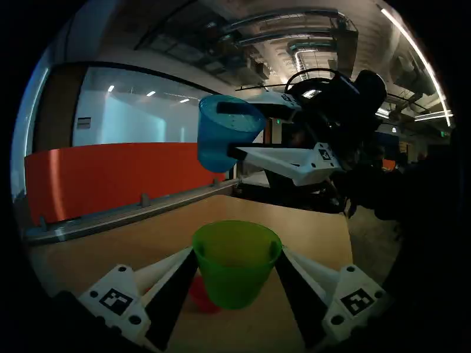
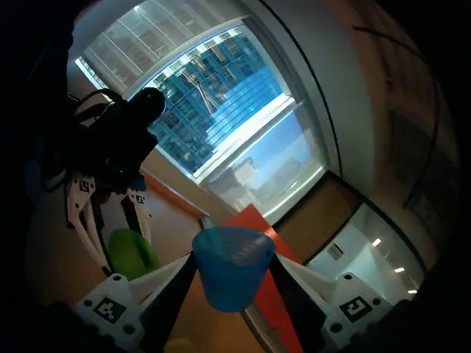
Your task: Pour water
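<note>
A green cup point(image 1: 237, 265) sits between the fingers of my left gripper point(image 1: 235, 254), which is shut on it just above the wooden table point(image 1: 176, 235). Higher up and farther off, a blue cup point(image 1: 226, 138) hangs slightly tilted, with my right gripper point(image 1: 231, 133) shut on it. In the right gripper view the blue cup point(image 2: 232, 273) is pinched between the right gripper's point(image 2: 232, 260) fingers, and the room looks strongly rolled. The left gripper point(image 2: 126, 256) with the green cup point(image 2: 130, 252) is at the lower left. I see no stream of water.
A small red object point(image 1: 203, 294) lies on the table under the green cup. A yellow object point(image 2: 179, 346) shows at the bottom edge. An orange wall panel point(image 1: 118, 176) and a ledge point(image 1: 135, 209) run behind the table. A dark-sleeved person point(image 1: 400, 194) holds the right gripper.
</note>
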The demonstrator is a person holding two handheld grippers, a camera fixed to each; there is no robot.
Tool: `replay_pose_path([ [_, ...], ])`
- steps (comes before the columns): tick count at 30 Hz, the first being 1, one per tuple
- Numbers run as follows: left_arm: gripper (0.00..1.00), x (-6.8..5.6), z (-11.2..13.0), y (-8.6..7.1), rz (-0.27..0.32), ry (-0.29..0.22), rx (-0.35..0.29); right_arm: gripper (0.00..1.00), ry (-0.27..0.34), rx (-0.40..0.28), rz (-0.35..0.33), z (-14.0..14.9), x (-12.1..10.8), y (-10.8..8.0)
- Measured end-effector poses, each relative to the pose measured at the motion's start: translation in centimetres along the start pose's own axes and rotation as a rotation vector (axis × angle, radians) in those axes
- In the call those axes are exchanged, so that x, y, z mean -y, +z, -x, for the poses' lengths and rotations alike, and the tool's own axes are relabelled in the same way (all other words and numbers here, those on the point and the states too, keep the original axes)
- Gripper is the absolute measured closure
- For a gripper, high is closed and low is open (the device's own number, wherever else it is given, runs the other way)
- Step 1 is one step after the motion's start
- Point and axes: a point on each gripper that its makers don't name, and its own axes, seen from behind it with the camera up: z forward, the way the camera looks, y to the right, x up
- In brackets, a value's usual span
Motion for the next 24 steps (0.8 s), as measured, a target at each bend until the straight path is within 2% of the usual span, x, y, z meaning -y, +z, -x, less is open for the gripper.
replay_pose_path([
  [11, 0.14, -0.1, 0.2, 0.0, 0.004, 0.0, 0.001, 0.11, -0.131, 0.011, -0.002, -0.1, -0.7, 0.3],
  [24, 0.14, -0.4, 0.4, 0.2, 0.013, -0.001, 0.008, 0.11, -0.226, 0.019, 0.005, -0.1, -1.2, 0.6],
])
